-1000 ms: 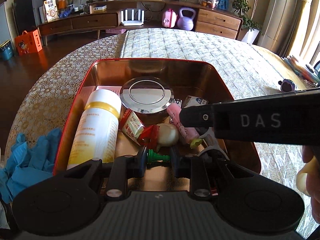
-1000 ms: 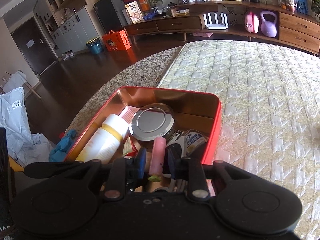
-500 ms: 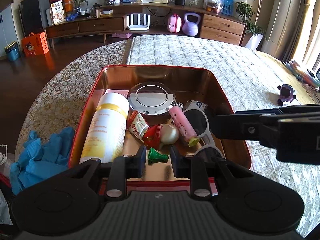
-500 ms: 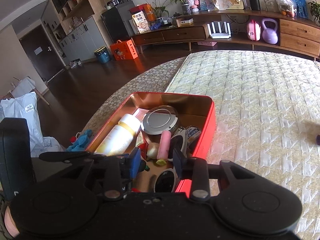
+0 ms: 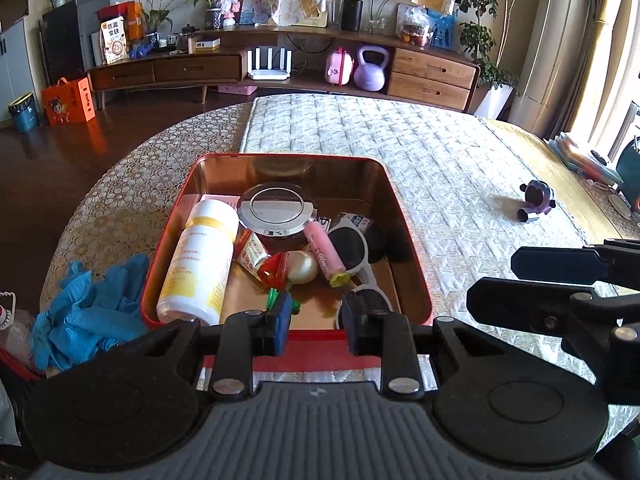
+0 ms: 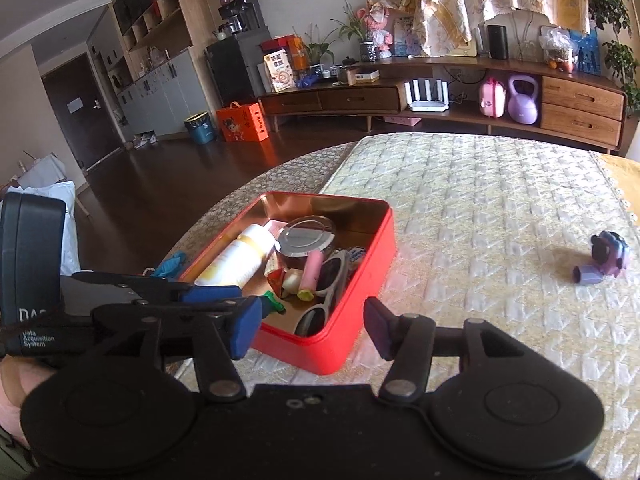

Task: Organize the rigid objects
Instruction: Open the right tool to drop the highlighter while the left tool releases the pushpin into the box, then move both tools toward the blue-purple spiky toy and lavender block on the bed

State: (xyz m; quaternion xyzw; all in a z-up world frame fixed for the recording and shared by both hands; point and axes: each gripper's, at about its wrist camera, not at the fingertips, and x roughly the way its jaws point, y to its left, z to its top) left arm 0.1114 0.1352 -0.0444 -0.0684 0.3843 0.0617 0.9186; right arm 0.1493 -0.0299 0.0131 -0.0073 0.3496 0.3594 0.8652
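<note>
A red tin [image 5: 404, 240] on the quilted bed holds a white bottle [image 5: 200, 264], a round metal lid [image 5: 276, 210], white sunglasses [image 5: 352, 244], a pink tube [image 5: 324, 252] and a small green piece [image 5: 274, 297]. My left gripper [image 5: 318, 320] hovers over the tin's near wall, its jaws a narrow gap apart with nothing between them. My right gripper [image 6: 312, 328] is above the tin's near right corner [image 6: 320, 356]. Its jaws are opening and hold nothing. The pink tube [image 6: 312, 270] lies in the tin.
A purple toy [image 5: 536, 200] sits on the quilt to the right of the tin. Blue gloves [image 5: 88, 312] lie bunched at the tin's left side. The bed's left edge drops to a dark floor, with a low wooden cabinet beyond.
My right gripper let go of the pink tube, which now lies in the tin, opened wide and drew back to the right. My left gripper pulled back and up, still narrow and holding nothing.
</note>
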